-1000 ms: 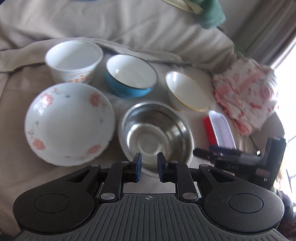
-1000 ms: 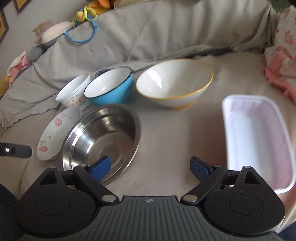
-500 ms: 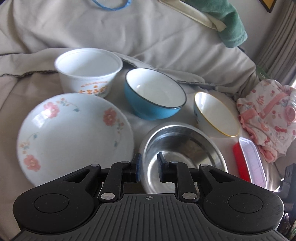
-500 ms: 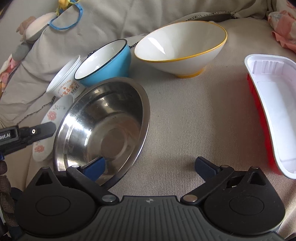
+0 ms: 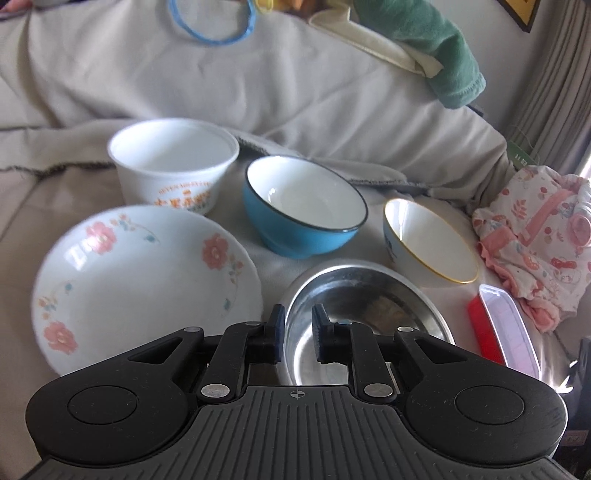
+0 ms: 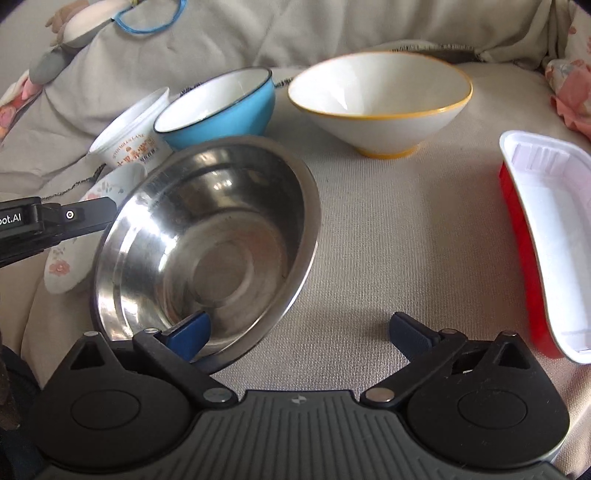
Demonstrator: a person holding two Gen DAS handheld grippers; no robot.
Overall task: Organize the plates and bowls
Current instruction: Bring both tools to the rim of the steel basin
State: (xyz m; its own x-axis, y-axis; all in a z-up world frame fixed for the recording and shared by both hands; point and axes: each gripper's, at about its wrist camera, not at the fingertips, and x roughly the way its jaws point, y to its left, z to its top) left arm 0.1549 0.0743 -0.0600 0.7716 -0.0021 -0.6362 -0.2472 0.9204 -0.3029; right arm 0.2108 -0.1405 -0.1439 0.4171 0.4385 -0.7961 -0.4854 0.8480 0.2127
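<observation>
A steel bowl [image 5: 369, 314] [image 6: 207, 251] sits on a beige cloth, its left side raised. My left gripper [image 5: 297, 334] straddles its near-left rim with a narrow gap between the fingers; it shows from the side in the right wrist view [image 6: 55, 221]. A floral plate [image 5: 140, 280] [image 6: 70, 258] lies left of the steel bowl. Behind are a white paper bowl [image 5: 173, 162] [image 6: 133, 129], a blue bowl [image 5: 303, 206] [image 6: 221, 107] and a yellow-rimmed white bowl [image 5: 428, 240] [image 6: 380, 99]. My right gripper [image 6: 299, 332] is open and empty over the steel bowl's near-right edge.
A red-and-white plastic tray [image 5: 506, 332] [image 6: 546, 236] lies at the right. Pink patterned clothing [image 5: 535, 236] is bunched beyond it. Beige cushions [image 5: 258, 81] rise behind the bowls, with a green towel [image 5: 432, 48] and a blue ring [image 5: 210, 22] on top.
Both grippers have moved forward and down toward the steel bowl. My left fingers now sit either side of its rim, and the bowl has tipped up on its left side.
</observation>
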